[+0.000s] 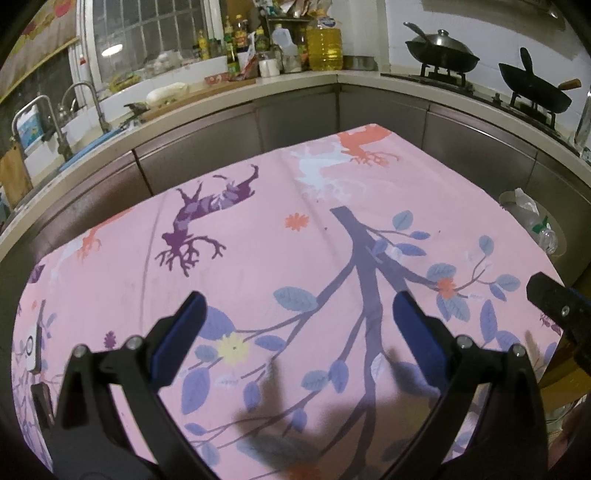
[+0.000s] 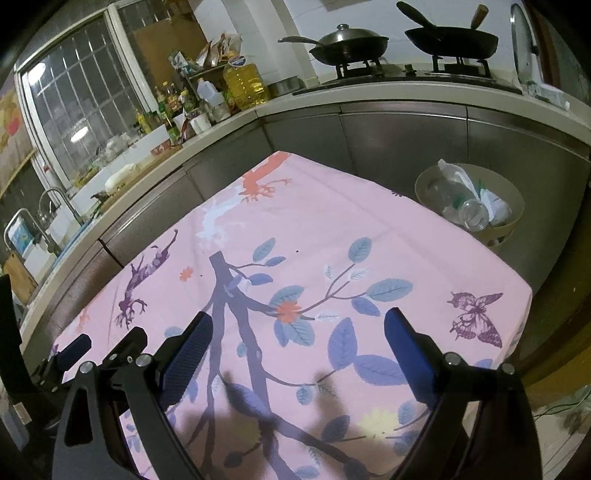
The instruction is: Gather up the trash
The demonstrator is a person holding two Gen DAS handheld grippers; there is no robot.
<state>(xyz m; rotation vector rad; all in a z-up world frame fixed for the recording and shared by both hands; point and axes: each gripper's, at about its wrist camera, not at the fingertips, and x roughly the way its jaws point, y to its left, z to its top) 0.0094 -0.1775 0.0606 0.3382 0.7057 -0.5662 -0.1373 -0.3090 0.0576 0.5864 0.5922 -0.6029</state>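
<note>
Hovering over a pink floral tablecloth (image 2: 424, 240), the right gripper (image 2: 297, 345) has its blue-padded fingers spread wide with nothing between them; the left gripper (image 1: 299, 319) is likewise spread and empty above the cloth's branch print; at the right of the right-wrist frame, beyond the table's edge, a beige waste bin (image 2: 508, 230) holds the trash; a clear plastic bottle (image 2: 471, 210) lies tilted inside, its long axis running from upper left to lower right, beside crumpled white plastic (image 2: 493, 205).

Dim kitchen: barred window (image 1: 147, 33), grey cabinets (image 2: 399, 136), pink floral tablecloth (image 2: 332, 229).
</note>
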